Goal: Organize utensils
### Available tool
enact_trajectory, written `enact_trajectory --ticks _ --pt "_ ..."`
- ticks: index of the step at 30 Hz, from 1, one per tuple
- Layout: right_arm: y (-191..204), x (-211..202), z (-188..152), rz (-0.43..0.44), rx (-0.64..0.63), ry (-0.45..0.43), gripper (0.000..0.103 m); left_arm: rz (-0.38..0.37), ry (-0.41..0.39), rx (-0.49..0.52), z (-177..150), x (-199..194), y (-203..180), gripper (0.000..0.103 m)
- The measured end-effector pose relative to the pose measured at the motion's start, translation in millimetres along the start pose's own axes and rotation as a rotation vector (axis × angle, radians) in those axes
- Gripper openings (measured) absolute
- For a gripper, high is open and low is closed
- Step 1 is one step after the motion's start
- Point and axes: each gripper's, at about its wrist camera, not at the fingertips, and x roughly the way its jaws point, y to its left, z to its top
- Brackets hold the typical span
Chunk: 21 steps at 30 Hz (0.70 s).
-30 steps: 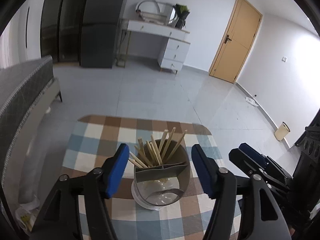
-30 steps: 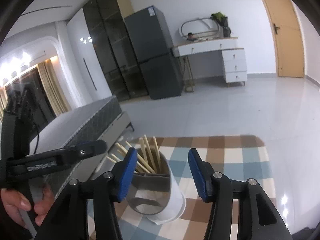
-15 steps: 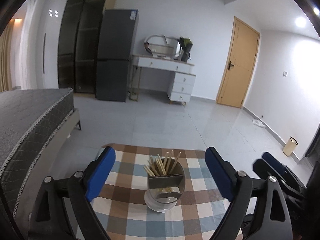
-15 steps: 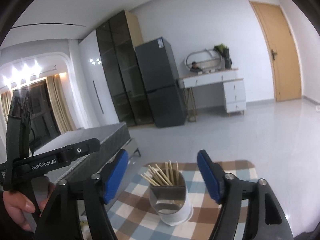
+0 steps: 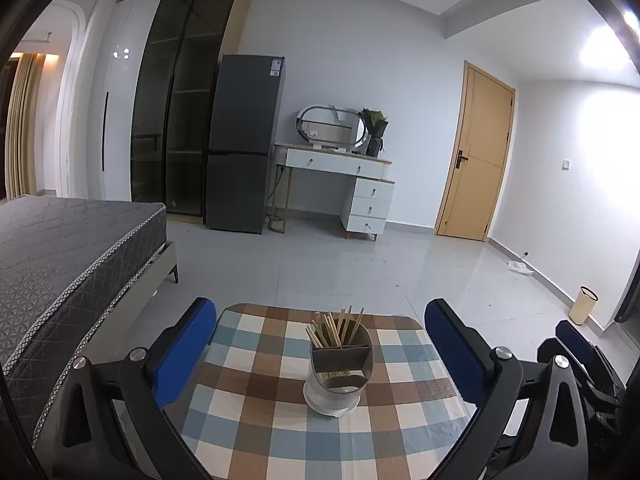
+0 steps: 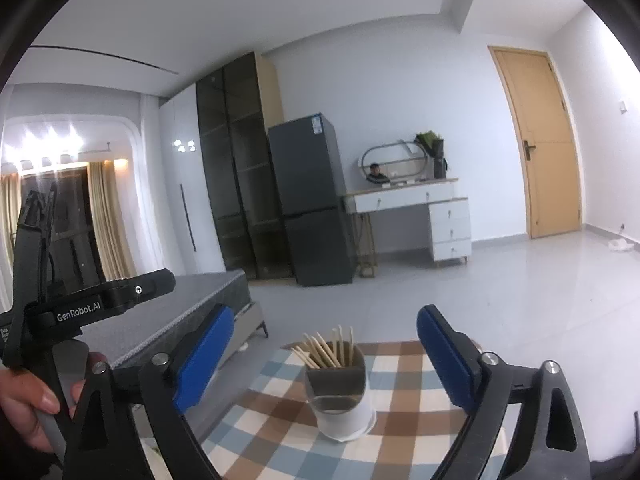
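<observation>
A round utensil holder with a grey divider stands upright on the checked tablecloth. Several wooden chopsticks stick up from its back compartment. My left gripper hangs back from the holder, its blue pads far apart and still opening, nothing between them. The right gripper is likewise held back, jaws opening wide and empty. In the right wrist view the left gripper's body and a hand show at the left edge.
A grey bed stands left of the small table. Beyond lie a tiled floor, a dark fridge, a glass cabinet, a white dressing table with a mirror, and a wooden door. A small bin stands by the right wall.
Both grippers have pulled back and up from around the holder and opened wide. The holder now looks smaller and farther off, standing free on the cloth.
</observation>
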Motion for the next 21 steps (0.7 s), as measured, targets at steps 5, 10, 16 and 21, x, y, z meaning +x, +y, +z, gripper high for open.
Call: enact_trajectory --ticks 5,10,16,21 --pt "8 -13 -9 -0.020 -0.017 -0.027 0.100 0.004 -0.017 0.003 -10 -9 5 0.102" --pt "12 -18 -24 -0.041 -0.020 -0.010 0.100 0.011 -0.014 0.003 -23 -11 11 0.102" --pt "18 -24 -42 -0.077 -0.044 -0.016 0.103 0.027 0.004 0.001 -36 -3 18 0.102" --pt "21 -21 -55 -0.101 -0.062 -0.004 0.103 0.037 -0.010 -0.004 -52 -3 25 0.102"
